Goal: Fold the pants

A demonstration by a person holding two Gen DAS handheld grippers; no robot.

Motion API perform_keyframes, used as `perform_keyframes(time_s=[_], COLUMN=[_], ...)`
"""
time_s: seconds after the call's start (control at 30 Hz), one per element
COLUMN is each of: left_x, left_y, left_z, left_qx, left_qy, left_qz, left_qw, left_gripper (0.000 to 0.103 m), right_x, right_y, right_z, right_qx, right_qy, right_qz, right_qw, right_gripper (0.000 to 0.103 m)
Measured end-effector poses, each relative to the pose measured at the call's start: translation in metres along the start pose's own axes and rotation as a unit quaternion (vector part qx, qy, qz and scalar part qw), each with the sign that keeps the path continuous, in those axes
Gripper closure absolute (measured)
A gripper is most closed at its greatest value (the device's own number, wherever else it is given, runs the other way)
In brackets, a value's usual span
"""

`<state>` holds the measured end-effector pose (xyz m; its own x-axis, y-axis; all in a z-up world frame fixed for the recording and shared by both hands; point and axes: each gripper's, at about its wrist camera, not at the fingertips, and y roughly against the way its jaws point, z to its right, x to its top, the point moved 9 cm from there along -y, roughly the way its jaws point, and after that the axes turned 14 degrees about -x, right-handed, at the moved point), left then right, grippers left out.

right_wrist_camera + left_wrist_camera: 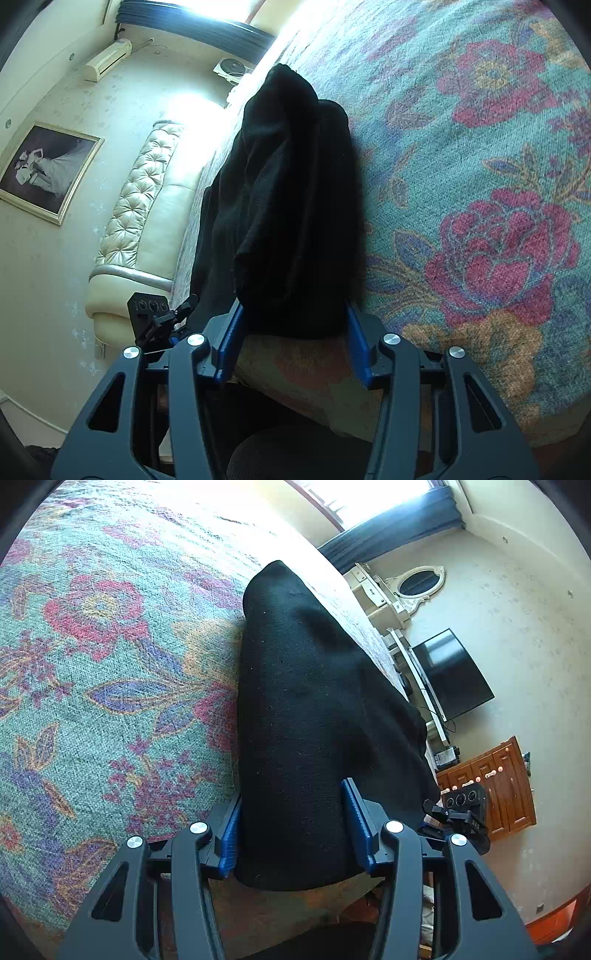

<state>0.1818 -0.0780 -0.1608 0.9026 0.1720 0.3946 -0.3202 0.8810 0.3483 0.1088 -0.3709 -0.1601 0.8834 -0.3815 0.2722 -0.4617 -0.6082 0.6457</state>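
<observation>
Black pants (314,709) lie stretched out on a floral bedspread (103,657), running away from me toward the window. My left gripper (293,823) is open, its blue fingers (354,812) on either side of the near end of the cloth. In the right wrist view the pants (291,206) look bunched and folded over themselves. My right gripper (293,328) is open too, its blue fingers (356,339) straddling the near edge of the cloth. Each gripper shows in the other's view, the right one (458,812) and the left one (155,314).
The bedspread (480,184) covers a wide bed. A wooden cabinet (495,786), a television (450,675) and a white dresser with an oval mirror (417,583) stand along one wall. A padded cream headboard (140,206) and a framed picture (44,170) are on the other side.
</observation>
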Motion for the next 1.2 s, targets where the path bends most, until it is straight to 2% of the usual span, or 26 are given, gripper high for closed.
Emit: perform_keyframes(time_s=[0.03,0.07,0.1,0.13,0.23,0.37,0.5,0.57,0.73,0.83,1.03,1.1,1.2], left_x=[0.001,0.004,0.008,0.016,0.041,0.073,0.094,0.100,0.109,0.109,0.112,0.112,0.112], left_y=[0.002,0.005,0.011,0.014,0.021,0.009,-0.011,-0.026,-0.057,-0.073,-0.086,-0.089,-0.090], left_z=[0.002,0.003,0.004,0.009,0.014,-0.003,-0.024,-0.028,-0.026,-0.023,-0.018,-0.017,-0.016], left_qx=[-0.002,-0.001,0.005,0.009,0.018,0.019,0.028,0.031,0.009,0.022,0.046,0.044,0.035], left_qy=[0.005,0.007,0.004,-0.004,-0.028,0.002,0.012,0.012,0.013,-0.007,-0.068,-0.081,-0.099], left_qz=[-0.002,-0.002,0.001,0.006,0.021,0.031,0.017,-0.002,-0.020,-0.035,-0.069,-0.075,-0.074], left_qw=[1.0000,1.0000,1.0000,0.9999,0.9992,0.9993,0.9994,0.9994,0.9997,0.9991,0.9943,0.9929,0.9918], left_gripper=[0.046,0.037,0.032,0.027,0.025,0.023,0.023,0.023,0.023,0.020,0.018,0.018,0.018], right_x=[0.002,0.006,0.012,0.019,0.042,0.073,0.096,0.107,0.125,0.128,0.132,0.134,0.134], right_y=[0.003,0.008,0.014,0.018,0.020,0.000,-0.026,-0.033,-0.046,-0.048,-0.043,-0.044,-0.043], right_z=[-0.001,-0.002,-0.001,0.000,0.006,0.008,0.007,0.005,-0.001,-0.001,0.009,0.014,0.023], right_qx=[-0.006,-0.017,-0.031,-0.039,-0.031,0.006,0.029,0.036,0.068,0.081,0.104,0.102,0.099], right_qy=[0.006,0.013,0.022,0.027,0.004,-0.032,-0.048,-0.049,-0.046,-0.037,-0.034,-0.032,-0.032], right_qz=[0.002,0.011,0.024,0.034,0.040,0.027,0.009,0.007,-0.013,-0.022,-0.035,-0.039,-0.041], right_qw=[1.000,1.000,0.999,0.998,0.999,0.999,0.998,0.998,0.997,0.996,0.993,0.994,0.994], right_gripper=[0.041,0.031,0.026,0.025,0.024,0.023,0.023,0.023,0.022,0.022,0.029,0.039,0.048])
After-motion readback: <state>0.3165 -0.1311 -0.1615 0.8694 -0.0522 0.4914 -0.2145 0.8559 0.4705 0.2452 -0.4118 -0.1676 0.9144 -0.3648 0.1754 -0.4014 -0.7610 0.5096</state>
